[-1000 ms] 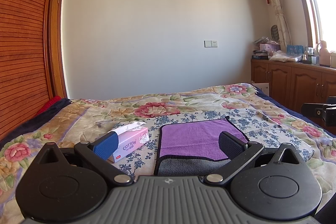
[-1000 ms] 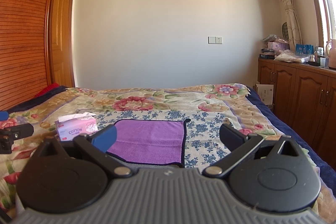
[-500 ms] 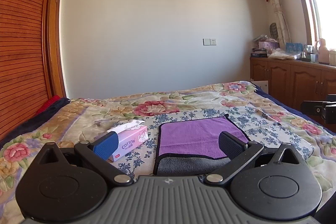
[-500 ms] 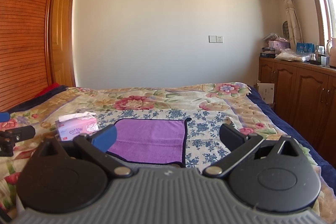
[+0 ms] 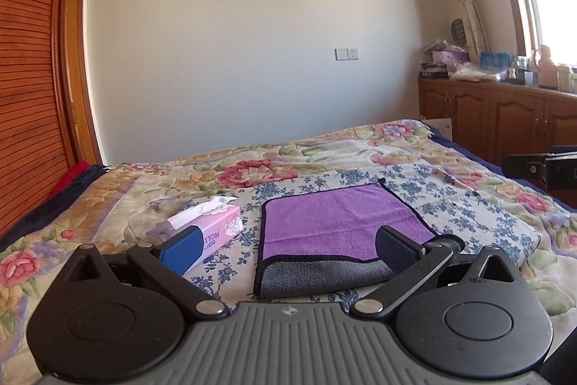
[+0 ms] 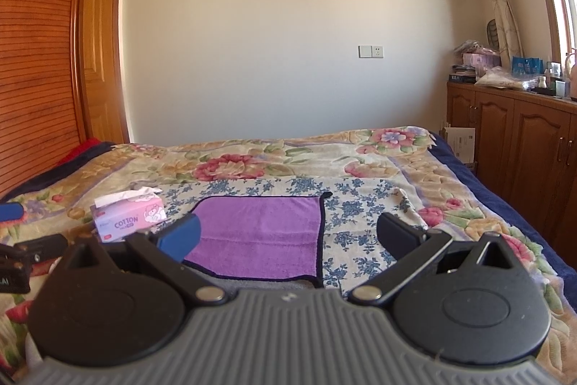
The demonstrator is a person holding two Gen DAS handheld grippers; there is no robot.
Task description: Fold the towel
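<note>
A purple towel [image 5: 335, 221] with a dark hem lies on the flowered bed, folded once, its grey underside showing along the near edge [image 5: 324, 278]. It also shows in the right wrist view [image 6: 259, 233]. My left gripper [image 5: 288, 246] is open and empty, held just above and before the towel's near edge. My right gripper [image 6: 288, 237] is open and empty, over the towel's near right side. Part of the right gripper shows at the right edge of the left wrist view [image 5: 541, 168].
A pink tissue box [image 5: 205, 226] sits left of the towel, also in the right wrist view [image 6: 126, 217]. A blue-flowered cloth [image 5: 468, 204] lies under the towel. Wooden cabinets [image 6: 523, 147] stand right of the bed; a slatted wardrobe [image 5: 29, 96] stands at left.
Both grippers have stayed open and drifted slightly; the view has shifted a little. The towel has not moved.
</note>
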